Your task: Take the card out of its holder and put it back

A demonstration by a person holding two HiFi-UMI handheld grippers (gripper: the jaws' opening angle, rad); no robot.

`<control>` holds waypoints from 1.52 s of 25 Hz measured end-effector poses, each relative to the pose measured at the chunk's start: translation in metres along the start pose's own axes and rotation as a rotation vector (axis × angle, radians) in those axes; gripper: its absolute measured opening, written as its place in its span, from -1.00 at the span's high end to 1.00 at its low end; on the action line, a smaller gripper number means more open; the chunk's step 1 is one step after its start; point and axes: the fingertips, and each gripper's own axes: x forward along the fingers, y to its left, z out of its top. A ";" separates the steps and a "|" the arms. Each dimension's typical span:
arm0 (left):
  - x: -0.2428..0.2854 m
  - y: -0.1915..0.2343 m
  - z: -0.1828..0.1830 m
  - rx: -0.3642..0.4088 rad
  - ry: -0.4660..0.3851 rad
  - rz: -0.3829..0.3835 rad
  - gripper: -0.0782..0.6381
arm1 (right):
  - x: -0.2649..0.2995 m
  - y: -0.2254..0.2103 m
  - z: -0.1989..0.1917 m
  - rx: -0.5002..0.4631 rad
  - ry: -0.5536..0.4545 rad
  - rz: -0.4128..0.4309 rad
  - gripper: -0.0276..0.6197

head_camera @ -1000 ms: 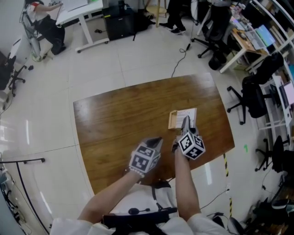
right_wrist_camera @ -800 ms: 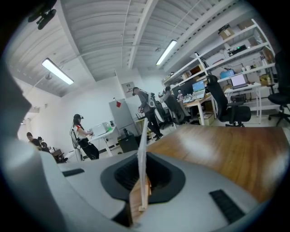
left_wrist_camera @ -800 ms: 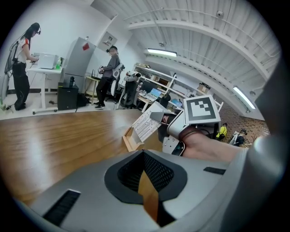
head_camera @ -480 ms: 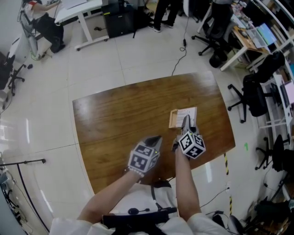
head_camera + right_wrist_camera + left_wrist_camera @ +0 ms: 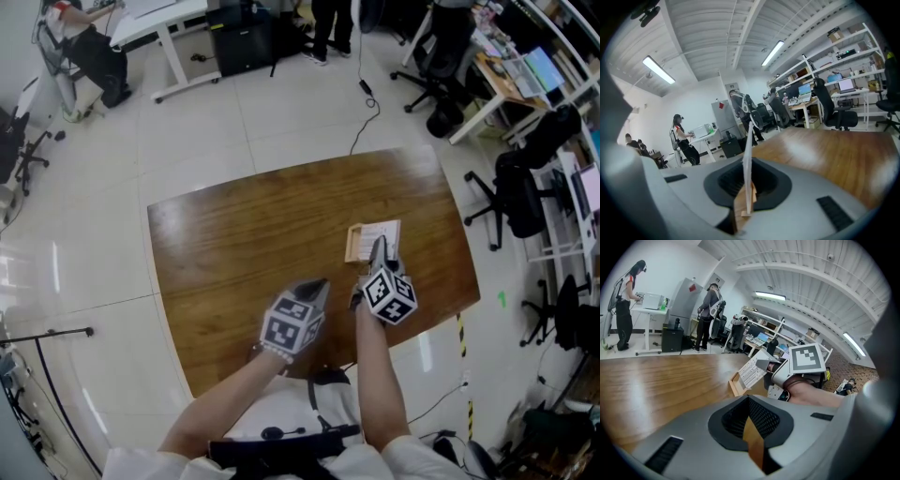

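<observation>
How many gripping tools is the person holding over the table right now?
2. The left tool is near the table's front edge, shut on nothing. The right tool is further right, shut on the white card at the wooden holder. None seems hidden.

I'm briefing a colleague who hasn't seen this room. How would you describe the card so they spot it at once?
Find the brown wooden table, then its right side, just ahead of the right gripper. A small pale wooden holder stands there; the card is the white printed sheet at it, pinched in that gripper's jaws, the only white thing on the table.
</observation>
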 end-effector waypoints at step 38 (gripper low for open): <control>-0.030 0.014 -0.005 -0.020 -0.038 0.061 0.79 | 0.006 0.014 -0.027 -0.144 0.093 0.005 0.06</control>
